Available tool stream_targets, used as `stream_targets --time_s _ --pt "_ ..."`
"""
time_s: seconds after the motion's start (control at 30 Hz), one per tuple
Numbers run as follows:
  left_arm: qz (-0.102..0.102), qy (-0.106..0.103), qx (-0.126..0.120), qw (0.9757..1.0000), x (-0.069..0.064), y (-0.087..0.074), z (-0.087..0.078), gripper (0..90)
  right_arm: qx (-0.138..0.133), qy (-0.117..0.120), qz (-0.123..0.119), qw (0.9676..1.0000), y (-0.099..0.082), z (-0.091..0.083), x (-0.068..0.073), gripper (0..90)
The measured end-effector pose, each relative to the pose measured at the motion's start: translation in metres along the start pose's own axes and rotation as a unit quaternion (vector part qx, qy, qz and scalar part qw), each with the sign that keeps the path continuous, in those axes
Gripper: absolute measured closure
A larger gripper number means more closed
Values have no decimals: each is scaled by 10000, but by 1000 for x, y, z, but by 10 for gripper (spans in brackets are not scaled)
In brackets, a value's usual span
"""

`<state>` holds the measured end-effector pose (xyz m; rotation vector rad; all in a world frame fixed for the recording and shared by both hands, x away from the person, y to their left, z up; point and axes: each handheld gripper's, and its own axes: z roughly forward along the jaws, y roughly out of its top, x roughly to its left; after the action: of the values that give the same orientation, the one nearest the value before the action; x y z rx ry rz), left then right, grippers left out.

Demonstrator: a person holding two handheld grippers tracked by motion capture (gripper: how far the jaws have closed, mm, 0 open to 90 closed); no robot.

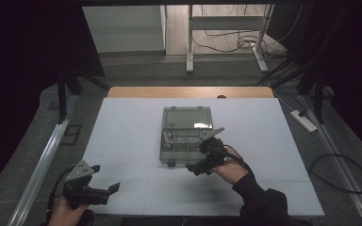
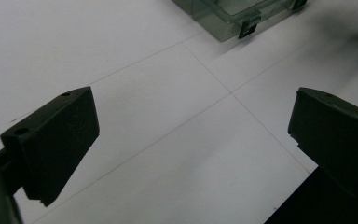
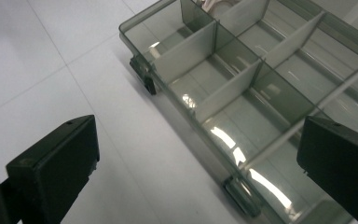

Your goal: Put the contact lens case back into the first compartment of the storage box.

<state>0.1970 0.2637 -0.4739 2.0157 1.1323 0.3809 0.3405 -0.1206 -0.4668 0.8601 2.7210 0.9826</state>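
In the high view a clear, grey-tinted compartment box (image 1: 186, 136) lies open at the centre of the frame on the white table surface (image 1: 122, 132), its lid (image 1: 187, 117) folded back toward the top of the frame. The right gripper (image 1: 202, 165) sits at the box's lower right corner, its jaws spread apart and holding nothing; the right hand (image 1: 231, 169) comes in from the lower right. In the right gripper view the box's near wall runs diagonally between the two black jaws, one jaw over the bare table at lower left, the other over the compartments at right. The left gripper (image 1: 104, 178) is at the lower left of the high view, well apart from the box, jaws released and empty; in the left gripper view the box's corner (image 2: 233, 18) with a dark latch (image 2: 248, 29) shows at the top edge, far beyond the jaws. The box is split by thin translucent dividers (image 3: 223, 88) into several compartments, with dark latches (image 3: 145, 77) on its front wall. The compartments nearest the right gripper look empty; a pale, pinkish item (image 1: 167, 139) lies in a compartment at the box's left side, too small to identify.
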Motion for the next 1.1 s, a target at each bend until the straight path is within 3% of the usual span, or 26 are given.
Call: stream_targets --time_s 0.4,1.1 --pt "10 2 6 10000 0 0 0 17 -76 -62 -64 9999 -13 -15 3 0" --pt "7 12 11 10000 0 0 0 17 -85 -146 242 9996 -38 -37 -3 0"
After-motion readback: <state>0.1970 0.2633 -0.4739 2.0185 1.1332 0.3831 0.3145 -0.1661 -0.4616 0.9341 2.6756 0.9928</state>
